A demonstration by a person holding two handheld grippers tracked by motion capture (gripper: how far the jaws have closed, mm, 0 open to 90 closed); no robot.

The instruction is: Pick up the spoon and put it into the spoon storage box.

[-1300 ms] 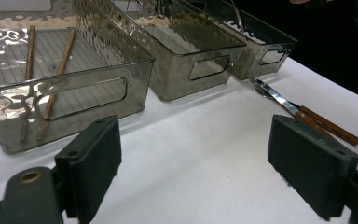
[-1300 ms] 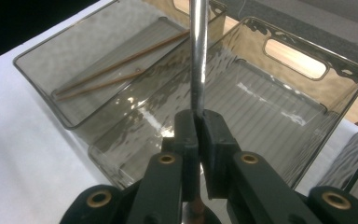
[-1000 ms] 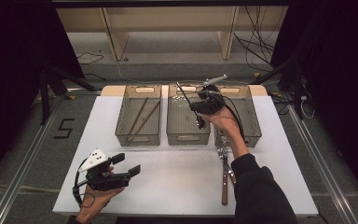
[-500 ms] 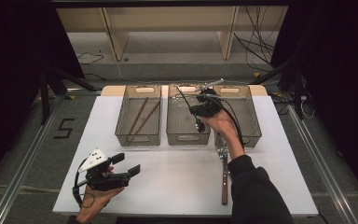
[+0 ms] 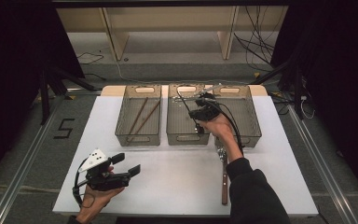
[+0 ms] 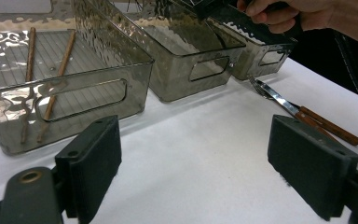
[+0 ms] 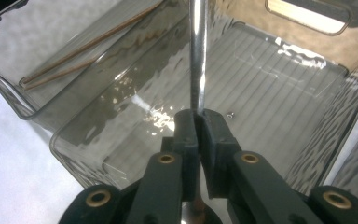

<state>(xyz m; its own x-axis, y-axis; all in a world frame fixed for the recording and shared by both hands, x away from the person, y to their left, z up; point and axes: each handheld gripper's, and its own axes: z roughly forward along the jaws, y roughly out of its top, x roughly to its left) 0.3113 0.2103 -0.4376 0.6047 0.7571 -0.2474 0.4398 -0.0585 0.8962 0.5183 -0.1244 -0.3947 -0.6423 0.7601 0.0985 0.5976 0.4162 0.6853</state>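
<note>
While the right gripper [image 7: 198,122] hangs above the middle bin [image 5: 179,135], its jaws are pressed together on a thin shiny metal utensil [image 7: 198,56], of which I see the long handle; whether it is a spoon or something else I cannot tell. The handle stands over the ribbed floor of this bin and reaches toward its far wall. In the left bin [image 5: 121,133] lie two brown chopsticks [image 5: 142,116]. The left gripper [image 5: 121,168] rests low near the front edge of the white surface [image 5: 177,177], its jaws wide apart with nothing between them. A fork [image 6: 272,93] with a wooden handle lies on the surface, in front of the right bin [image 5: 254,135].
</note>
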